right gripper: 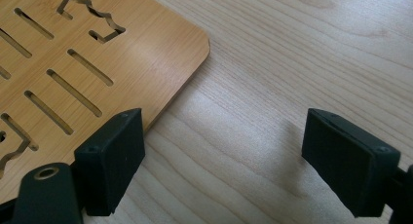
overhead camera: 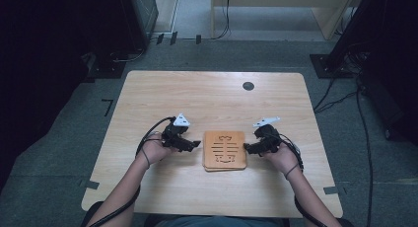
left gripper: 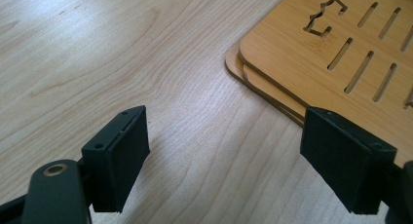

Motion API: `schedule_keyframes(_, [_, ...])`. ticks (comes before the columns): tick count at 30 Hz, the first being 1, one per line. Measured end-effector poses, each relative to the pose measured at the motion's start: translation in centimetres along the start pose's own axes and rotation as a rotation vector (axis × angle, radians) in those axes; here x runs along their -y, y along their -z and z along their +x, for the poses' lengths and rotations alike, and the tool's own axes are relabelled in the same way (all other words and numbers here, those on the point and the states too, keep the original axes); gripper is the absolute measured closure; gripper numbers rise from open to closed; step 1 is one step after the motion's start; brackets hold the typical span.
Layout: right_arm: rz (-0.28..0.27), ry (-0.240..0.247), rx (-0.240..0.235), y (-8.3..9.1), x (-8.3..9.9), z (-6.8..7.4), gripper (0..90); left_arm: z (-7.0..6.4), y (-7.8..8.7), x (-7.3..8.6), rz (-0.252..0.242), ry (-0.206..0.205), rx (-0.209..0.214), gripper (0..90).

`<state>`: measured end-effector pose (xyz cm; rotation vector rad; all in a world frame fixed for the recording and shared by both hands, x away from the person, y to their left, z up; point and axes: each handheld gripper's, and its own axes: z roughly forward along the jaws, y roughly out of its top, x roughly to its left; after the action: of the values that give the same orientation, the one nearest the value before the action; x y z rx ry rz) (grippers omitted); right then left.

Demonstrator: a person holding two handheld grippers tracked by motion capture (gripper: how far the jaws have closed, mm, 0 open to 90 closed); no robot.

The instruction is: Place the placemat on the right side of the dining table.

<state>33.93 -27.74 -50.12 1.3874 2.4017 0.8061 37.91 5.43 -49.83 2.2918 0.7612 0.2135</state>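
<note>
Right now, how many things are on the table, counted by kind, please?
Wooden slotted boards, stacked: 2 (two edges visible in the left gripper view)
Grippers: 2, left gripper and right gripper
Dark round hole in the table: 1
Total: 5

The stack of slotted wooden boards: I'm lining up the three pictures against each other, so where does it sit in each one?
High view: stack of slotted wooden boards lies on the table, between left gripper and right gripper.
Left gripper view: upper right, a lower board's edge showing under the top one.
Right gripper view: upper left.
Shared landmark: the jagged cut-out above the slots.
</note>
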Motion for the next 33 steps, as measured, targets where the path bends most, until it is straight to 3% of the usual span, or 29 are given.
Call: schedule_keyframes(33, [-0.005,0.037,-0.010,-0.11,-0.80,1.02,15.9,0.17,0.52,0.57,-0.003,0.018,-0.012,17.3])
